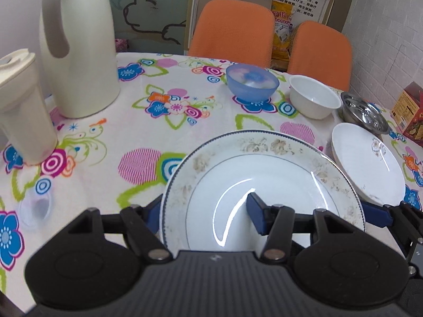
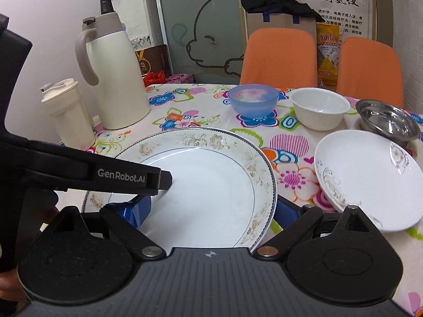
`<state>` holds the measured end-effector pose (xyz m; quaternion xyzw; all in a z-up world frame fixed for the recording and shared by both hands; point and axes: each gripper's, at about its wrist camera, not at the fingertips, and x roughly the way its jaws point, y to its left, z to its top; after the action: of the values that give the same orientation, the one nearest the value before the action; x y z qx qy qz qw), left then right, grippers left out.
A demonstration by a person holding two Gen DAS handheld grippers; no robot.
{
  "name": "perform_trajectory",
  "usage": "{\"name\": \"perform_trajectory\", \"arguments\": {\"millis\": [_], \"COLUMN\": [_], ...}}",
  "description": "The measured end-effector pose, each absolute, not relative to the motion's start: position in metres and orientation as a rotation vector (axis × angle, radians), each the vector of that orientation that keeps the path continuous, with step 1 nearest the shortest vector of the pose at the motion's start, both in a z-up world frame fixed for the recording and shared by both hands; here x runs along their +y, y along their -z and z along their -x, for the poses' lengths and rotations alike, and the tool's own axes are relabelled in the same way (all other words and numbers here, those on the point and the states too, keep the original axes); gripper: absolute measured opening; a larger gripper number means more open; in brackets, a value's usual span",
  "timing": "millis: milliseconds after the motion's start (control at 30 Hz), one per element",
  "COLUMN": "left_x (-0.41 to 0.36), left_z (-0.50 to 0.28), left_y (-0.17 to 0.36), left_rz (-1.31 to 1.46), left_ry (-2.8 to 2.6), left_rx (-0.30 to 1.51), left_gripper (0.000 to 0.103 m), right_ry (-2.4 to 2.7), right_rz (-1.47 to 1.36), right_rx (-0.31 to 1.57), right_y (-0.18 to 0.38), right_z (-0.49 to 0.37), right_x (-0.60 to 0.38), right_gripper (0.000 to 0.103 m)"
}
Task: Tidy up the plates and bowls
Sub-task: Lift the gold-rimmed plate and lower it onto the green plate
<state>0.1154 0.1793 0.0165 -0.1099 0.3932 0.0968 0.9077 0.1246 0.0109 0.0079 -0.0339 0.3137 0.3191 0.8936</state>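
A large plate with a blue-edged floral rim (image 1: 264,163) (image 2: 211,185) fills the near middle of both views. My left gripper (image 1: 206,211) is shut on its left rim, with one finger under the rim and the other finger (image 2: 158,182) lying over the well. My right gripper (image 2: 211,211) stands open astride the plate's right side, its outer finger (image 1: 375,212) outside the rim. To the right lies a white plate (image 1: 367,163) (image 2: 370,179). Behind stand a blue bowl (image 2: 253,101), a white bowl (image 2: 320,108) and a steel bowl (image 2: 387,121).
A tall cream thermos jug (image 2: 116,74) and a cream lidded cup (image 2: 68,113) stand at the left of the flowered tablecloth (image 1: 171,132). A red box (image 1: 412,113) sits at the right edge. Two orange chairs (image 2: 277,55) stand behind the table.
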Motion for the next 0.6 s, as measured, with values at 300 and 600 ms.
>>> {"name": "perform_trajectory", "arguments": {"millis": [300,600], "left_x": [0.171,0.17], "left_z": [-0.087,-0.081], "left_y": [-0.003,-0.002], "left_rz": [0.202,0.188], "left_ry": [-0.222,-0.225], "left_rx": [0.82,0.789], "left_gripper": [0.055,0.064], "right_ry": [-0.684,-0.707], "right_rz": [0.047,0.061], "right_rx": [0.681,0.687], "right_y": [0.005,0.011], "right_z": [-0.101,-0.095], "right_x": [0.005,0.002], "right_gripper": [0.084,0.083]}}
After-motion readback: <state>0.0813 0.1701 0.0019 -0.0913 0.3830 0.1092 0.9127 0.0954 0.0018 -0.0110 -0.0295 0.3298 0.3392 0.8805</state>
